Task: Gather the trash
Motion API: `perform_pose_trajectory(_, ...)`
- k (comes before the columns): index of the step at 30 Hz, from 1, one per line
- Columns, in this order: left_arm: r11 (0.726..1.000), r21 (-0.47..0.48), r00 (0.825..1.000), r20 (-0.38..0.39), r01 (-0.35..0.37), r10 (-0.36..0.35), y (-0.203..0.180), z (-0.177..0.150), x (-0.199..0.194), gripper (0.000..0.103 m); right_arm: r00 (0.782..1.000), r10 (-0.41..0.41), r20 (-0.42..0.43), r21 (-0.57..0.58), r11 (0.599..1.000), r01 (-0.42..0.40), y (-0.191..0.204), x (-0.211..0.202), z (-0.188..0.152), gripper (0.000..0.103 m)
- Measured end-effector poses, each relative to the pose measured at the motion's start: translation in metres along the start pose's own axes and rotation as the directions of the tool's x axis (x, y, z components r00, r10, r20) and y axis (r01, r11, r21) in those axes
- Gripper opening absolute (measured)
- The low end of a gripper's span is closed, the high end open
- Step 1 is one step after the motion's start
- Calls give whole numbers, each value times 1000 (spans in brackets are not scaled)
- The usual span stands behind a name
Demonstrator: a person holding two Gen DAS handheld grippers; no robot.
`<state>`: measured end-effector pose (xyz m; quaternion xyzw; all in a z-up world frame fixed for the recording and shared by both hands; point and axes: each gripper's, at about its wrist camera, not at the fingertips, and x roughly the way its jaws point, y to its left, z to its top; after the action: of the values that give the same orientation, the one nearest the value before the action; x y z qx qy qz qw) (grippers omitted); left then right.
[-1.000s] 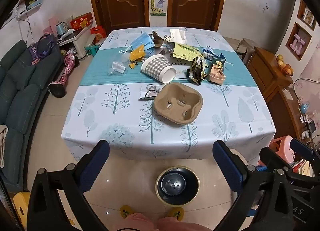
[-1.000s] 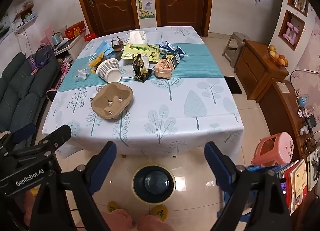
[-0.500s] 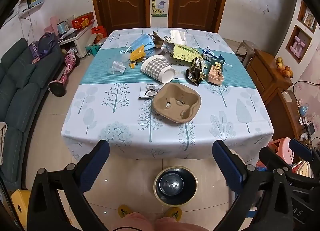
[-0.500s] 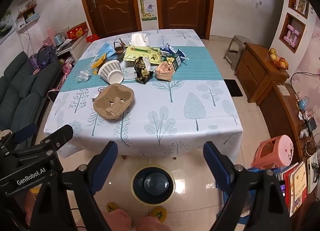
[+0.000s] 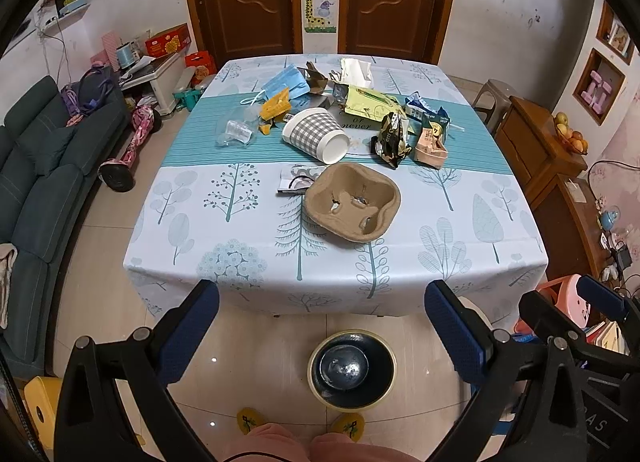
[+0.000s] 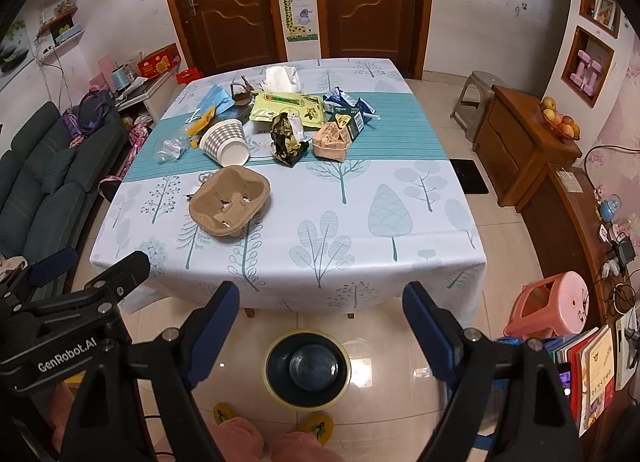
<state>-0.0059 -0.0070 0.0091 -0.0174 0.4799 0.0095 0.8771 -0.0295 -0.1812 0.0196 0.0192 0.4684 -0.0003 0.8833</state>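
Trash lies across a table [image 5: 460, 262] with a tree-print cloth: a brown pulp cup carrier [image 5: 351, 201] [image 6: 229, 201], a checked paper cup [image 5: 316, 135] [image 6: 225, 141] on its side, a dark foil wrapper [image 5: 391, 140] [image 6: 289, 138], a pink carton [image 5: 430, 145] [image 6: 331, 141], a yellow-green bag [image 5: 370, 102], a blue face mask [image 5: 285, 82] and a tissue pack [image 6: 282, 78]. A dark round bin [image 5: 352, 368] [image 6: 307, 366] stands on the floor before the table. My left gripper [image 5: 322, 324] and right gripper [image 6: 320, 320] hang open and empty above the floor, short of the table's near edge.
A dark sofa [image 5: 36, 166] lines the left wall. A wooden cabinet [image 6: 524, 146] with a fruit bowl and a pink stool [image 6: 554, 306] stand at the right. The person's pink-clad knees and yellow slippers [image 5: 350, 424] show at the bottom. Two brown doors close the far wall.
Both grippers have drifted slightly back and up, so the table looks a little farther. Nothing on the table has moved.
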Motion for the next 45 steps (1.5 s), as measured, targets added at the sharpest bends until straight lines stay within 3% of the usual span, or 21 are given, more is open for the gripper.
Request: perform_pose_trajectory(45, 1000, 10, 1000, 9, -12, 12, 8, -5, -8, 101, 1000, 27, 9, -12, 1000, -27, 11, -3, 2, 74)
